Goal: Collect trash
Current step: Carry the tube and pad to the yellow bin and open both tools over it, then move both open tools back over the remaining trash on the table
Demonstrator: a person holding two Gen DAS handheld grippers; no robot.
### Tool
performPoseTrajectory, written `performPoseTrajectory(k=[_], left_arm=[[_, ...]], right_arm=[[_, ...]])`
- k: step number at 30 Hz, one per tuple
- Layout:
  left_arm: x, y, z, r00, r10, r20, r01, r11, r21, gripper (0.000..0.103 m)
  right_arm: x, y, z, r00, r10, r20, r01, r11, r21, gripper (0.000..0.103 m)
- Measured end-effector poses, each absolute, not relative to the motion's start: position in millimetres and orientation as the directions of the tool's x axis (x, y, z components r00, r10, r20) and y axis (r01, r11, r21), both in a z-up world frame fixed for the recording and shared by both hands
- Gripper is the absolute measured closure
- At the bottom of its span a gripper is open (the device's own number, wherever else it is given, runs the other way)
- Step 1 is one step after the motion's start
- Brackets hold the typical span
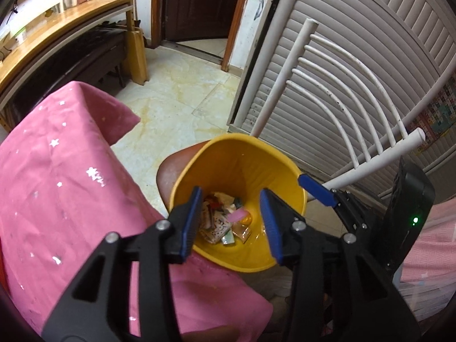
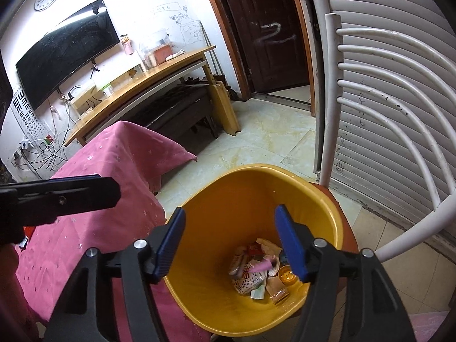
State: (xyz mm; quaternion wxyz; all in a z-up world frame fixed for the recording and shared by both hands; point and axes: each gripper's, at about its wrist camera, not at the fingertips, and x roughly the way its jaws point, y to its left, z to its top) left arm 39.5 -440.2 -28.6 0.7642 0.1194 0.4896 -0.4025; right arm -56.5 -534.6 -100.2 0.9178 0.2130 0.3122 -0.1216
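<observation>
The yellow bin (image 2: 199,270) on a chair seat (image 1: 168,176) holds wrappers (image 2: 250,276), a pink piece (image 2: 263,266) and an orange cup (image 2: 286,275); left gripper (image 1: 230,225) and right gripper (image 2: 233,245) hang above, jaws apart, empty

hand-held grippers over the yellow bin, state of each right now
Left hand-held gripper: open, holding nothing.
Right hand-held gripper: open, holding nothing.

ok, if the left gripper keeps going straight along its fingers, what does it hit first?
Probably the trash pile at the bottom of the yellow bin. The left gripper points down into the bin's mouth with open, empty jaws, and nothing shows in between. Depth is hard to judge; it might graze the bin's near wall first.
</observation>
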Motion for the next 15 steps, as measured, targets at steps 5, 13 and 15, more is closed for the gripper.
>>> performPoseTrajectory(k=[5,13,15], left_arm=[[40.7,-421.6,-18.9,0.209,-0.512,-0.833,0.717,0.659,-0.226,0.064],[45.3,-378.8,-3.2,0.253,-0.531,-0.809,0.68,0.693,-0.242,0.057],[47.7,-363.4,1.2,0.28,-0.53,-0.8,0.665,0.709,-0.237,0.057]], right_arm=[[-53.9,-529.3,-99.5,0.779,-0.084,-0.621,0.342,0.888,0.308,0.042],[-48.7,-516.8,-92.0,0.797,-0.061,-0.601,0.304,0.901,0.311,0.039],[-48.3,-512.4,-86.4,0.81,-0.053,-0.584,0.288,0.903,0.319,0.039]])
